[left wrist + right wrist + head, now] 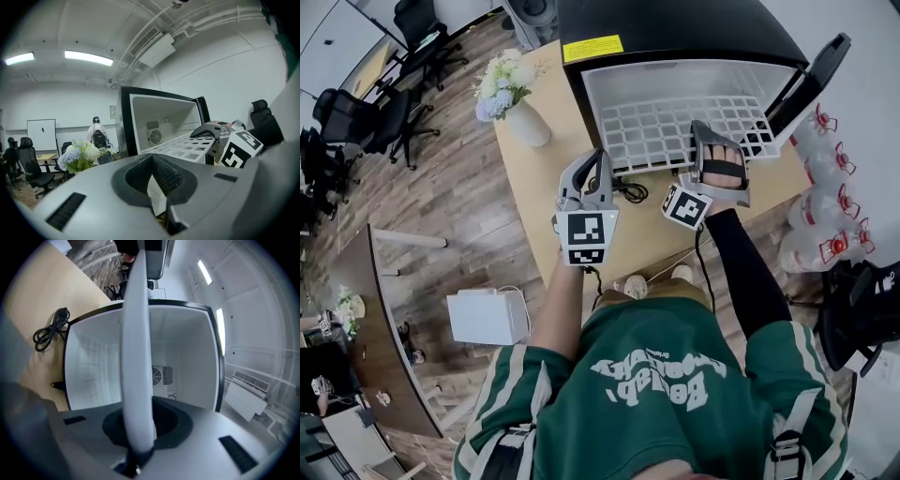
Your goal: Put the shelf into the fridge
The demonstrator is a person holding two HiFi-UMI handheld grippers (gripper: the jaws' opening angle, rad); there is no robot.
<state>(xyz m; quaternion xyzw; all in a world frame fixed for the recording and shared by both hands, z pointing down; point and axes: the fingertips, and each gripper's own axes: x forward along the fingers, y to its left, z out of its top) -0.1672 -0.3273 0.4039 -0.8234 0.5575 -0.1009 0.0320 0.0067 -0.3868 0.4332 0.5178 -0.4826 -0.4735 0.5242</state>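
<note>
A black mini fridge (675,37) stands open on a wooden table (534,178), its door (811,80) swung to the right. The white grid shelf (675,131) lies flat in the fridge's opening, with its front edge sticking out. My right gripper (703,133) is shut on that front edge. In the right gripper view the shelf (136,357) shows edge-on as a white bar running between the jaws into the white fridge interior (183,348). My left gripper (598,157) hangs left of the shelf, apart from it, shut and holding nothing (152,161).
A white vase of flowers (508,98) stands at the table's left. A black coiled cable (628,192) lies in front of the fridge. Water bottles (825,206) are stacked at the right, and a white box (487,317) sits on the floor. A person (97,136) stands far off.
</note>
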